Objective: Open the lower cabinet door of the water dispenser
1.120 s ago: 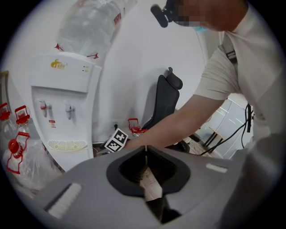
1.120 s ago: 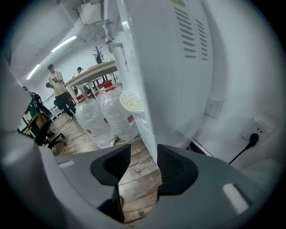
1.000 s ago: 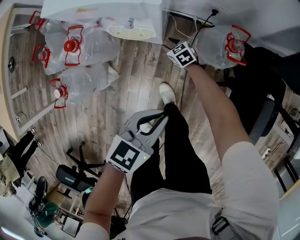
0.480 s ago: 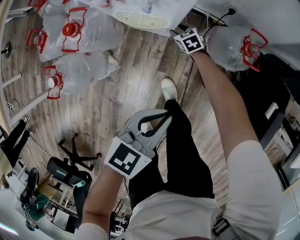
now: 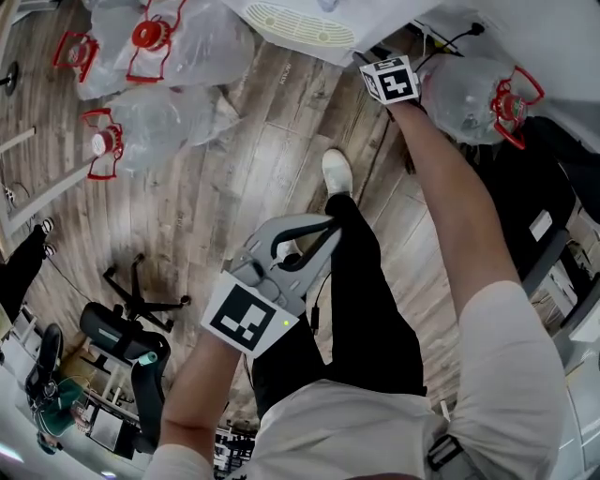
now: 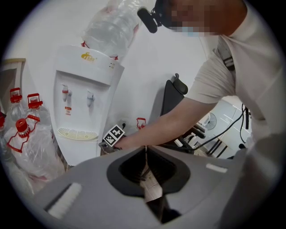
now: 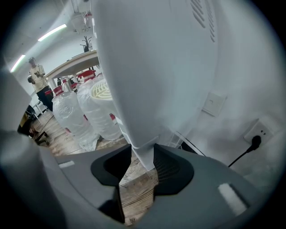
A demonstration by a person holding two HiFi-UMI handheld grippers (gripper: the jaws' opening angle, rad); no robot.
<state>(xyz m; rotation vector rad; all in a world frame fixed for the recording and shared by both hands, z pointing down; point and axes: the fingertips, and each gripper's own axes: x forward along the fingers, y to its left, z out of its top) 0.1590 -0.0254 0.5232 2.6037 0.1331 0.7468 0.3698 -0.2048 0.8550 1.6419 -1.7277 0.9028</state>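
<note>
The white water dispenser (image 6: 85, 103) stands against the wall, and its drip tray (image 5: 300, 23) shows at the top of the head view. My right gripper (image 7: 143, 156) is low at the dispenser's bottom corner. Its jaws are closing, with the edge of the lower cabinet door (image 7: 144, 147) between them and touching both sides. In the head view only its marker cube (image 5: 392, 80) shows. My left gripper (image 5: 328, 225) hangs over the person's leg, well back from the dispenser. It is shut with nothing in it, and its tips (image 6: 144, 150) meet.
Several clear water bottles with red handles (image 5: 178, 47) lie on the wood floor left of the dispenser, and another bottle (image 5: 478, 94) lies to its right. A wall socket with a black plug (image 7: 255, 141) is behind. An office chair (image 5: 122, 337) stands at the lower left.
The head view has tilted, so the dispenser slid towards the top edge. My right gripper stayed at the dispenser's base and sank slightly. The left gripper drifted a little and stayed shut.
</note>
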